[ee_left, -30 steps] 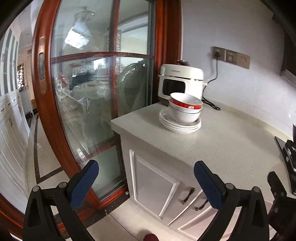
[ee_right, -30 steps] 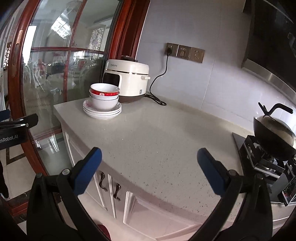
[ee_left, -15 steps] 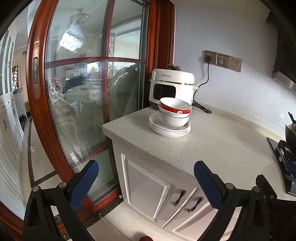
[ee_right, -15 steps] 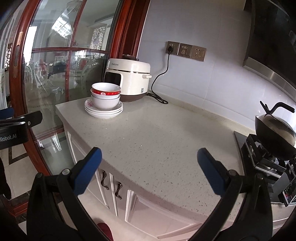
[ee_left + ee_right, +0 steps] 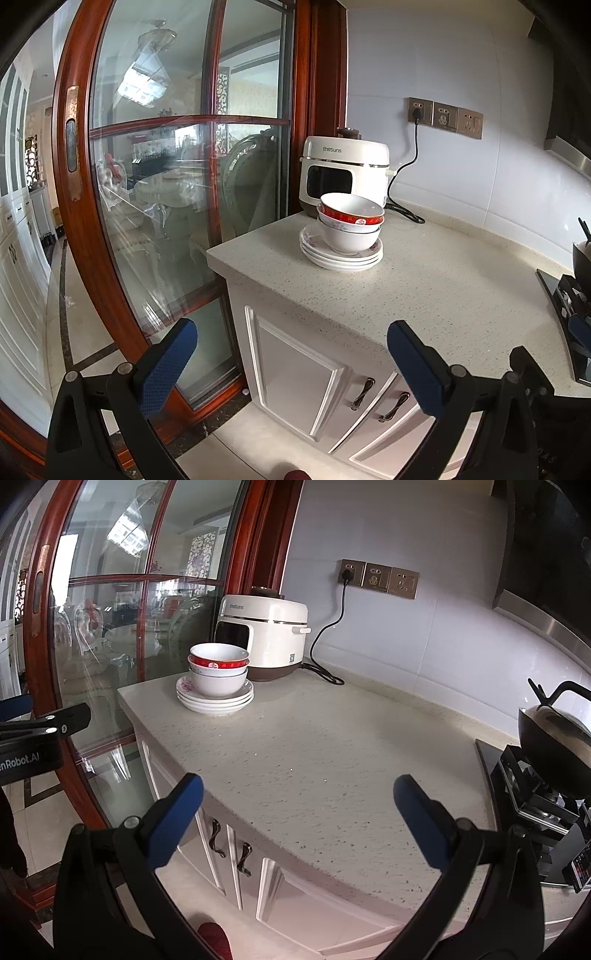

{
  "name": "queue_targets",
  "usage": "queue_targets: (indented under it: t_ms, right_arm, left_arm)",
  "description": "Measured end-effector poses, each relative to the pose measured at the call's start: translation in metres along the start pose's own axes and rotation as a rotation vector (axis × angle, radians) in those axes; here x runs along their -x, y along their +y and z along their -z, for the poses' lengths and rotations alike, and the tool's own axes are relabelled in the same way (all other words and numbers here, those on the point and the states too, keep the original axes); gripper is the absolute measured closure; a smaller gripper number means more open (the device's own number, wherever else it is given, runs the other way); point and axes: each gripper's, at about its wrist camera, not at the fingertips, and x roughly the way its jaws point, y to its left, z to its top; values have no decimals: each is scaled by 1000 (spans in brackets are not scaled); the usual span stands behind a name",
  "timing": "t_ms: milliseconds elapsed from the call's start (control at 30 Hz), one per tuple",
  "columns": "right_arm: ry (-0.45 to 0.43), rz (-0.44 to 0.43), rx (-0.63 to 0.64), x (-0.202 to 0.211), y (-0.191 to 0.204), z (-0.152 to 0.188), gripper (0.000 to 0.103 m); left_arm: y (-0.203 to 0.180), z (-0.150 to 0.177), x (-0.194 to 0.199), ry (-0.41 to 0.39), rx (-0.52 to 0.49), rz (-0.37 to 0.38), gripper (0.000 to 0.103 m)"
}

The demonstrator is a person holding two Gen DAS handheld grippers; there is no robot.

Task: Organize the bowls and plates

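Observation:
A stack of white plates point(image 5: 341, 256) sits near the left end of the speckled counter point(image 5: 424, 288), with nested bowls point(image 5: 349, 225) on top; the upper bowl has a red band. The same plates point(image 5: 216, 699) and bowls point(image 5: 218, 670) show in the right wrist view. My left gripper point(image 5: 291, 350) is open and empty, held off the counter's front edge, well short of the stack. My right gripper point(image 5: 297, 812) is open and empty over the counter's front edge, to the right of the stack.
A white rice cooker point(image 5: 343, 171) stands behind the stack, plugged into the wall sockets point(image 5: 378, 578). A gas hob with a dark wok point(image 5: 554, 746) is at the right. A glass door with a red wooden frame point(image 5: 74, 221) is at the left. Cabinet doors point(image 5: 295, 373) are below.
Both grippers have drifted slightly; the left wrist view has swung so the stack sits more central and level. Both grippers stay open and empty. The stack has not moved.

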Motion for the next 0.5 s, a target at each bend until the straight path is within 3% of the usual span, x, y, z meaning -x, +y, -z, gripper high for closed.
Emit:
queue_targets:
  t_ms: [500]
  right_arm:
    - [7, -14, -2, -2, 0, 2, 0]
  left_arm:
    - [-4, 0, -1, 5, -23, -8, 0]
